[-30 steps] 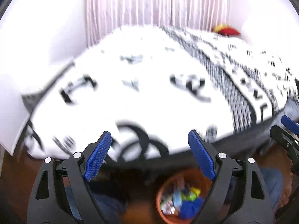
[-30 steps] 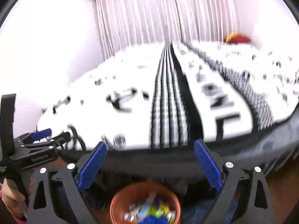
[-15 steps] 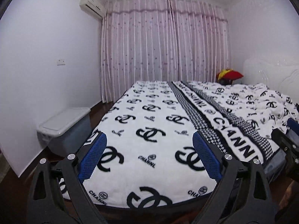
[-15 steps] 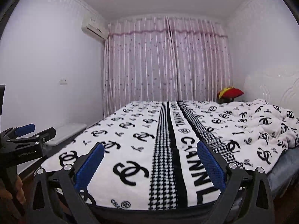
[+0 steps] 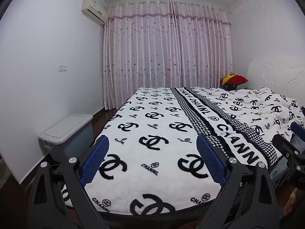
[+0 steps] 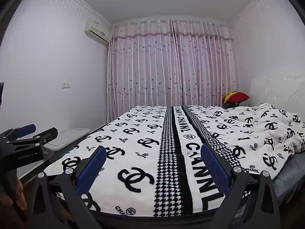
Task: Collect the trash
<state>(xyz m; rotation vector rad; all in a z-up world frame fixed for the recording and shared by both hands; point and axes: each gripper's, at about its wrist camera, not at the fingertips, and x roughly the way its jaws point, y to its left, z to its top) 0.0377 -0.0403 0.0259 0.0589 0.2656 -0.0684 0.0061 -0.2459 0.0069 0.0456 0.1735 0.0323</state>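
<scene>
- Trash: none visible in either wrist view. No wrapper, scrap or bin shows on the bed (image 5: 152, 152) or on the strip of dark floor (image 5: 106, 114) beside it. Where the trash lies I cannot tell from these views.
- Step in hand, as I judge it: a search or survey, both claws held level at the foot of the bed and looking across the room, nothing being reached for.
- Next move likely calls for tipping the cameras down toward the floor and the bed's edge to find a piece, then bringing one spread claw over it.
- Left claw (image 5: 152, 162): released, blue pads wide apart, nothing between them; only bedspread shows in the gap.
- Right claw (image 6: 150, 171): likewise released and holding nothing. Each claw's tip shows at the edge of the other's view, so the two sit side by side, near but apart.
- Bed cover: white, black interlocked-C logos, a houndstooth band running lengthwise; flat on the left half, rumpled toward the headboard (image 6: 278, 89) at right.
- Grey lidded storage box (image 5: 66, 127) stands on the floor against the left wall, just beside the bed, lid on.
- Farther out: red and yellow cushion (image 5: 233, 79) in the far right corner, pink curtains (image 5: 167, 57) drawn, air conditioner (image 5: 93, 10) high on the left wall.
</scene>
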